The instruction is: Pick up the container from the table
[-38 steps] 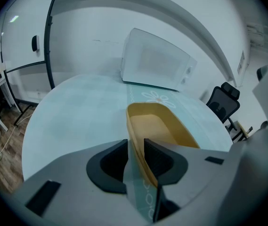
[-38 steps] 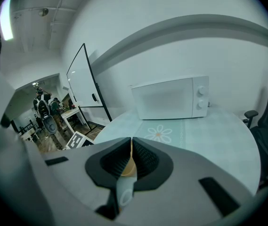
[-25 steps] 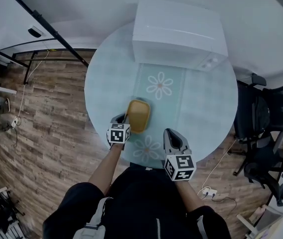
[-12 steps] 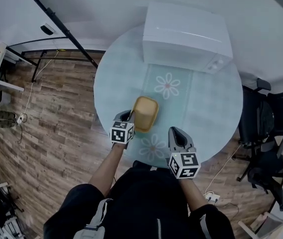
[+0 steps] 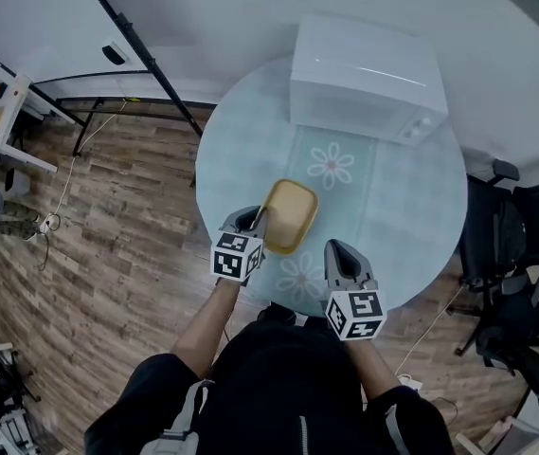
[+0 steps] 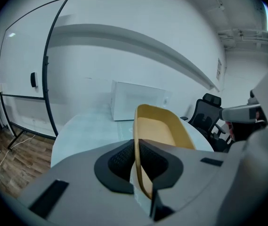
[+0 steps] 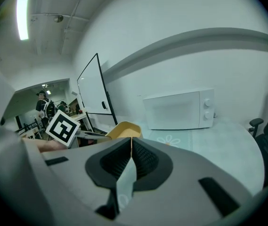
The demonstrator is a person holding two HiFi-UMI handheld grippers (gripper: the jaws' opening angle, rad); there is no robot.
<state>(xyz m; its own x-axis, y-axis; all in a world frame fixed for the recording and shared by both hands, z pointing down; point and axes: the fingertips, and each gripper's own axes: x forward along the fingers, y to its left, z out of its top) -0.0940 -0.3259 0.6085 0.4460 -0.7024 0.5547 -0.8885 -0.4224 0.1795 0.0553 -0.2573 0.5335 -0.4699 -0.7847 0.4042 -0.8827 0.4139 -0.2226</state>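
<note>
A yellow, shallow, rounded-rectangle container (image 5: 291,214) hangs tilted above the round table (image 5: 402,207). My left gripper (image 5: 255,219) is shut on its near left rim. In the left gripper view the rim (image 6: 141,126) runs edge-on between the two dark pads (image 6: 119,161), and the container's open inside faces right. My right gripper (image 5: 337,250) hovers to the right of the container, near the table's front edge, shut with nothing between its jaws (image 7: 130,158). The right gripper view shows the container (image 7: 123,129) to the left, beside the left gripper's marker cube (image 7: 63,127).
A white microwave (image 5: 364,79) stands at the back of the table, behind a pale green mat with daisy prints (image 5: 332,166). Black office chairs (image 5: 511,245) crowd the right side. A whiteboard stand (image 5: 136,50) rises at the left over wooden floor.
The left gripper has risen with the container in its grip, lifting it off the mat. The right gripper has drifted slightly up and forward, still shut.
</note>
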